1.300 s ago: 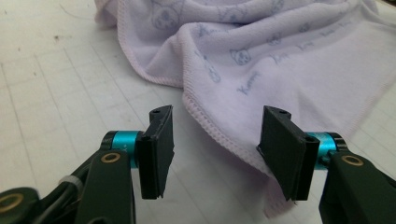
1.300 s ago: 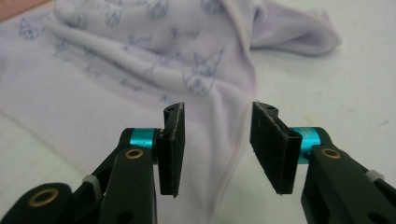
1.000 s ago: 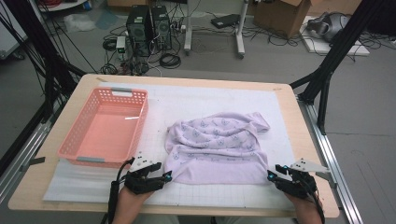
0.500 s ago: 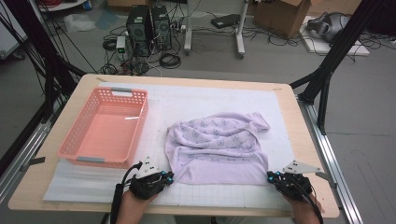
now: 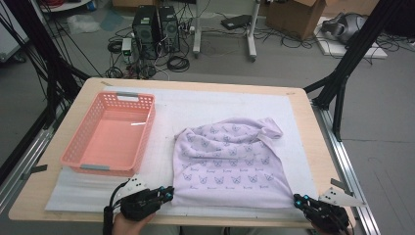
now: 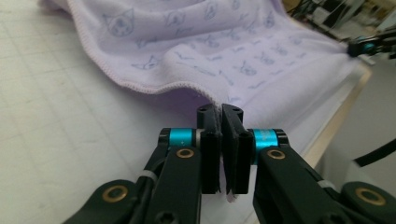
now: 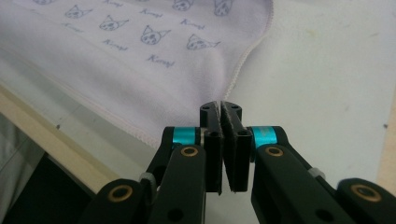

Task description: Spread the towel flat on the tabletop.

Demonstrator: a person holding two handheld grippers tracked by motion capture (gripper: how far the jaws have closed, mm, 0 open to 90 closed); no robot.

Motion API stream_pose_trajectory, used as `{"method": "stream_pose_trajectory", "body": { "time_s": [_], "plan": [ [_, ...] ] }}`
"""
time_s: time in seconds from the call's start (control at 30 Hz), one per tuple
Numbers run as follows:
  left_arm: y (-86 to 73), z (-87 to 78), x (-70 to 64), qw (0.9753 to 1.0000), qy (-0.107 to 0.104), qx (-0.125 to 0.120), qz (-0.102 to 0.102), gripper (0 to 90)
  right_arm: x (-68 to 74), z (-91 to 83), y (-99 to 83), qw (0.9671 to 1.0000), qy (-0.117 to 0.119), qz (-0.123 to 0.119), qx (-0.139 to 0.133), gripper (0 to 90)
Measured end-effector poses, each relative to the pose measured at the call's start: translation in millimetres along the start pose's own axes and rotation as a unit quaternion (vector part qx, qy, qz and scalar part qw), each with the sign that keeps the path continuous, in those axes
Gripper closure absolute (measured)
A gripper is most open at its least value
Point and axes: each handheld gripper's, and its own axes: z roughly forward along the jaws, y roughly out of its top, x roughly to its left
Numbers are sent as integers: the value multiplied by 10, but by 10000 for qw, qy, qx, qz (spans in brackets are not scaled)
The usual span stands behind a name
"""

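Observation:
A lavender towel (image 5: 230,161) with small cat prints lies folded on the white mat (image 5: 205,105), its far edge bunched up. My left gripper (image 5: 169,194) sits at the towel's near left corner. In the left gripper view the towel (image 6: 224,42) runs into that gripper (image 6: 220,112), which is shut on the hem, with a bit of fabric showing between the jaws. My right gripper (image 5: 297,199) is at the near right corner. In the right gripper view the towel (image 7: 116,56) narrows to a corner at this gripper (image 7: 220,108), which is shut on it.
An empty pink plastic basket (image 5: 98,169) stands on the left of the mat. The wooden table's front edge (image 5: 73,215) lies just under both hands. On the floor beyond the table are computer towers (image 5: 154,27), cables and black frame legs.
Both grippers have drawn back toward the table's front edge with the towel corners in them. The towel's near edge has come along and now lies flatter and straighter.

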Motion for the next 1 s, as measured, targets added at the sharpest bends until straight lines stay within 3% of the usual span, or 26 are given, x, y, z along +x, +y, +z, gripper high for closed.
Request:
{"method": "stream_pose_trajectory", "body": {
  "time_s": [0.07,0.17,0.3,0.47,0.63,0.7,0.77,0.83,0.87,0.93,0.97,1.0],
  "plan": [
    [-6,29,16,9998,162,116,-64,669,21,42,-1,10000,-8,-36,45,781],
    [1,36,48,9996,195,79,-169,563,31,97,44,9999,-16,-68,-79,671],
    [-16,44,71,9997,86,141,-204,510,19,168,88,9998,-53,-116,-158,638],
    [-15,138,71,9993,-36,294,-223,457,18,367,114,9998,-23,-199,69,577],
    [53,335,57,9980,-111,616,1,404,81,438,119,9985,-191,-476,194,498],
    [100,379,71,9978,-72,664,-27,405,49,455,126,9986,-269,-429,180,428],
    [142,439,84,9976,0,693,-25,403,-2,478,165,9988,-341,-315,179,421],
    [180,497,74,9970,104,762,89,424,-26,516,227,9989,-396,-216,126,424],
    [193,517,55,9962,195,802,263,456,-35,544,260,9989,-389,-219,125,449],
    [207,523,48,9924,508,889,686,652,-36,634,300,9986,-294,-265,340,614],
    [223,522,96,9933,473,886,565,764,-46,653,321,9991,-172,-257,297,752],
    [242,528,150,9948,426,858,348,862,-61,678,352,9990,-59,-282,343,827]
  ]
}}
